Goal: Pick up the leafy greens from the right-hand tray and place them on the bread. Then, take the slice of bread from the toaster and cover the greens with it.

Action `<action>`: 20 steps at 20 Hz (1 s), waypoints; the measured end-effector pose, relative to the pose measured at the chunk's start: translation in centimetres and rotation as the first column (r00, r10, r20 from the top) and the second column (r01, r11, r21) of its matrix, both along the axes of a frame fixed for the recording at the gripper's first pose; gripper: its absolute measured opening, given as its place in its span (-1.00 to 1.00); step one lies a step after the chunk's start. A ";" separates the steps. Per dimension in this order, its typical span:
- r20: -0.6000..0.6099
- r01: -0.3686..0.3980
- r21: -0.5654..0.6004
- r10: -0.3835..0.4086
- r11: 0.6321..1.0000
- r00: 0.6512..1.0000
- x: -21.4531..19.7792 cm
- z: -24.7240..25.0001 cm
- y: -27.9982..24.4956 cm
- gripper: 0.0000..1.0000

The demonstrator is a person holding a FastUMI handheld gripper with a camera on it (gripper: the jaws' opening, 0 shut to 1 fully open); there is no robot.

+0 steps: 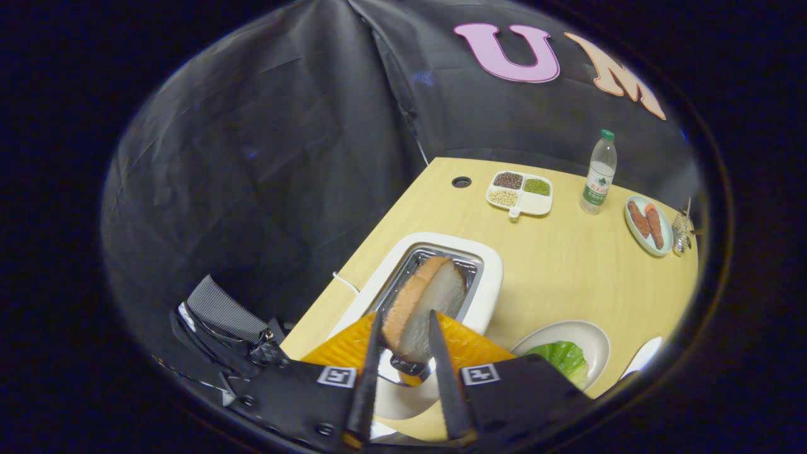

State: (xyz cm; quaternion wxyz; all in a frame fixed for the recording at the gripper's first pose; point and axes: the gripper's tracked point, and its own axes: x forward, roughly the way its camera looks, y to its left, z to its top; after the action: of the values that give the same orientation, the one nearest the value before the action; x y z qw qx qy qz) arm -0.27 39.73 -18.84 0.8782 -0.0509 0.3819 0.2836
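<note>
A slice of bread (pixel 423 301) with a brown crust is held between my fingers, tilted, its far end over the slot of the white toaster (pixel 493 277). My gripper (pixel 405 315) is shut on the slice, one finger against each flat side. To the right of the fingers, a white plate (pixel 596 337) holds the leafy greens (pixel 564 358); what lies under the greens is hidden. The toaster's metal slot (pixel 470 265) shows behind the slice.
Across the wooden table (pixel 567 271) stand a divided dish of grains (pixel 521 192), a water bottle (pixel 599 171) and a plate of sausages (pixel 649 226). Another white plate edge (pixel 644 355) lies right of the greens. A black strap (pixel 224 310) hangs off the table's left.
</note>
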 end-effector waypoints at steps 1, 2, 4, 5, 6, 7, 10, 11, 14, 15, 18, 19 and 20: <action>0.006 0.003 -0.005 -0.003 1.000 1.000 0.0 0.2 -0.3 0.22; 0.010 0.006 -0.012 -0.006 1.000 1.000 0.0 0.5 -0.8 0.10; 0.012 0.006 -0.019 -0.006 1.000 1.000 -0.1 0.4 -1.0 -0.15; 0.016 0.005 -0.012 -0.005 1.000 1.000 -0.1 0.7 -1.0 -0.28; 0.016 0.004 0.004 -0.004 1.000 1.000 -0.2 1.1 -1.0 -0.40; 0.013 0.004 0.025 -0.004 1.000 1.000 -0.4 1.6 -1.0 -0.53; -0.021 0.012 0.093 -0.010 0.996 1.000 -0.6 3.3 -1.3 -0.55; -0.032 0.019 0.117 -0.015 0.993 0.999 -0.5 3.8 -1.6 -0.56; -0.060 0.048 0.211 -0.036 0.976 0.998 0.0 6.3 -2.8 -0.58; -0.061 0.058 0.240 -0.045 0.969 0.997 0.2 7.2 -3.4 -0.58; -0.062 0.102 0.310 -0.086 0.945 0.994 1.1 9.7 -5.9 -0.60; -0.060 0.116 0.327 -0.101 0.938 0.993 1.4 10.2 -7.0 -0.61; -0.049 0.136 0.328 -0.127 0.935 0.991 1.9 10.4 -8.5 -0.62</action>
State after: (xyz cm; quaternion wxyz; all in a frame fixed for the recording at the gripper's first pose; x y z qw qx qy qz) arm 1.59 31.18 -8.46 0.8859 0.1267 0.3432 0.2851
